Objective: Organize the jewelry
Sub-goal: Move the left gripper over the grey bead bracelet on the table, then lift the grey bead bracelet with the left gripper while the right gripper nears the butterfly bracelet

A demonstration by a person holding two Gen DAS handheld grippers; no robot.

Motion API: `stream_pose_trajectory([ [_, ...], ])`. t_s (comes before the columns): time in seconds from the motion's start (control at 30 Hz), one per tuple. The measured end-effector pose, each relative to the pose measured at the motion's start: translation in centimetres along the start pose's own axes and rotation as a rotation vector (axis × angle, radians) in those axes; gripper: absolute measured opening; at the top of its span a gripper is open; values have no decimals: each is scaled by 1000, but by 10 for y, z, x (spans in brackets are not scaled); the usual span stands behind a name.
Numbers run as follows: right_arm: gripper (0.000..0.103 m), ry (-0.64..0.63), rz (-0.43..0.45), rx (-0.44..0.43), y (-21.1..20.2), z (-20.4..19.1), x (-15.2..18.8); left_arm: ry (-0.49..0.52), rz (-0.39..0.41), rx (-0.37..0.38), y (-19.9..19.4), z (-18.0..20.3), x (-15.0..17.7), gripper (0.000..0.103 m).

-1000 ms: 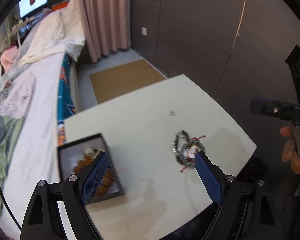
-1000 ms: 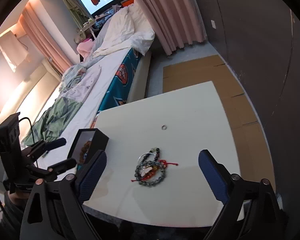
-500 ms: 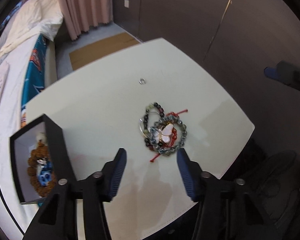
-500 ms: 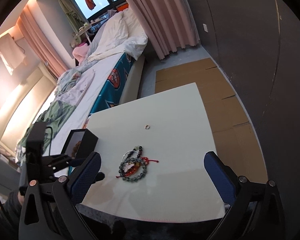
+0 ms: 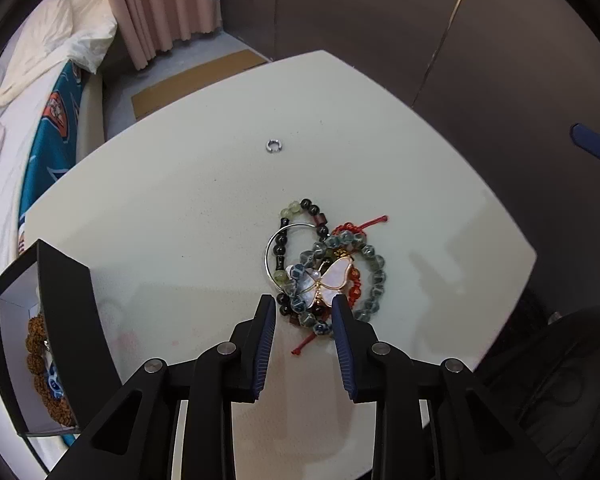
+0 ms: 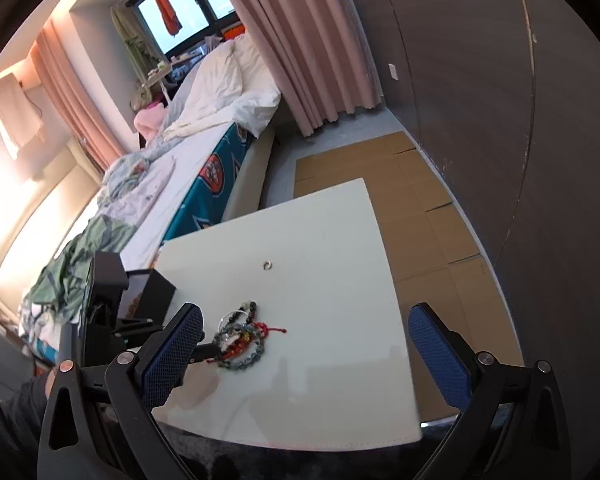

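Note:
A tangle of bracelets (image 5: 324, 268) lies on the white table (image 5: 180, 220): dark beads, blue-grey beads, a red cord, a thin silver hoop and a white butterfly charm (image 5: 332, 276). My left gripper (image 5: 303, 307) points steeply down at the pile's near edge. Its jaws are closing with the nearest beads between them, and the pads do not show a press. A small silver ring (image 5: 274, 145) sits alone farther back. My right gripper (image 6: 305, 310) hovers wide open above the table with nothing between its fingers, and the pile (image 6: 244, 340) lies just left of centre.
A black open box (image 5: 68, 320) holding a brown bead bracelet (image 5: 34, 344) stands at the table's left edge. A bed (image 6: 188, 168) lies beyond it. Flat cardboard (image 6: 420, 220) covers the floor by the dark wall panels. A dark chair (image 5: 560, 380) stands at the near right corner.
My left gripper has dropped toward the bracelet pile and its jaws have narrowed around the pile's near edge. The right gripper has opened slightly wider and drifted a little.

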State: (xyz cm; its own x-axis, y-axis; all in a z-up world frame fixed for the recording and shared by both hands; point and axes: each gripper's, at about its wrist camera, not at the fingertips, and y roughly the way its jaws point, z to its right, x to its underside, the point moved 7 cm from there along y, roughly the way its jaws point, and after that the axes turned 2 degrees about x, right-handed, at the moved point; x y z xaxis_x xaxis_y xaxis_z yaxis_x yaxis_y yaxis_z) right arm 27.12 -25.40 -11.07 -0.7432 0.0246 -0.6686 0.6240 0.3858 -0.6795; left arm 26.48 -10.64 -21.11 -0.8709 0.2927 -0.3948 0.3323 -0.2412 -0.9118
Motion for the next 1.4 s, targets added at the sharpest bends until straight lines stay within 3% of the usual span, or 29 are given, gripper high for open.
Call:
stream_pose_trajectory([
  [0.23,103,35,1,-44,3,-5,0,-8,-27,-4,14,-5,2,30],
  [0.33,103,20,-7,-27,6,-9,-1,-2,-4,1,10,-5,-1,8],
  [0.6,102,7,-74,-10,19,-16,6,17,55,31,-10,-5,-6,9],
  [0.83,76,42,-152,-34,42,-22,13,11,159,133,-43,0,-18,8],
  [1.1,62,23,-209,-50,67,-48,18,-18,266,202,-85,-3,-29,8],
  [1.4,56,-40,-291,-59,101,-83,30,-110,324,172,-105,-45,-25,8],
])
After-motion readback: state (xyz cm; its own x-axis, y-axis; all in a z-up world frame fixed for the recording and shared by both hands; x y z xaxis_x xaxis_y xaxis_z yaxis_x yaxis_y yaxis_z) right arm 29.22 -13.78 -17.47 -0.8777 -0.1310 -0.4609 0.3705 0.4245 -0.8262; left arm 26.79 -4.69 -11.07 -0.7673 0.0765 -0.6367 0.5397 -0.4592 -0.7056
